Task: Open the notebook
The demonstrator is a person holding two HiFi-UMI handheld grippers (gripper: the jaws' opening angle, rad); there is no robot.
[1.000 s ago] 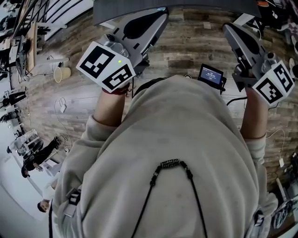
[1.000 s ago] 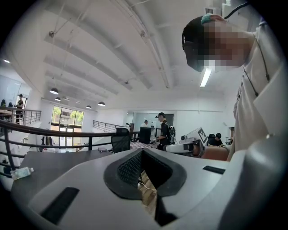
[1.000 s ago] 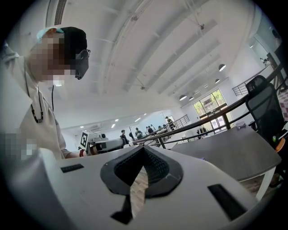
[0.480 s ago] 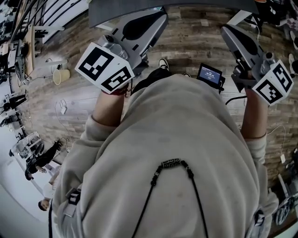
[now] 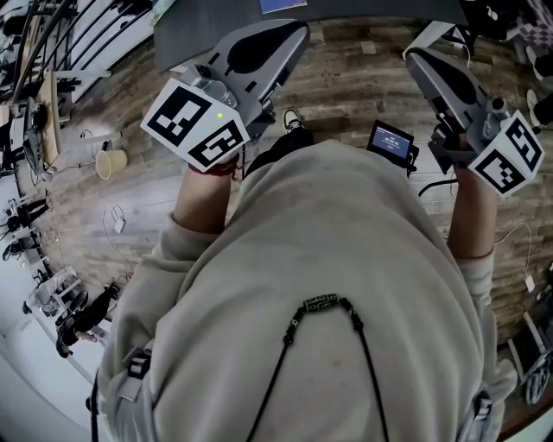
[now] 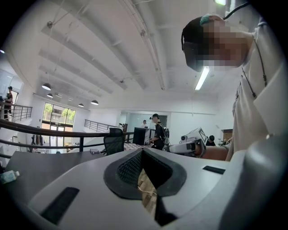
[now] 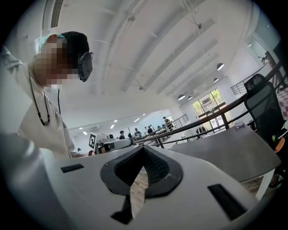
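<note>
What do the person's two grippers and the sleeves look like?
The left gripper and the right gripper are light grey tapering shells with dark oval recesses. Each carries a white cube with black square markers: the left cube, which has a small green light, and the right cube. Their pads are black and textured. The sleeves are pale beige.

No readable text anywhere; small device screen [image 5: 390, 139] shows print too tiny to read.

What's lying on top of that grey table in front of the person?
Only a blue flat item shows, cut off at the picture's top edge. The left hand-held gripper covers part of the grey table; what lies there is unseen.
</note>
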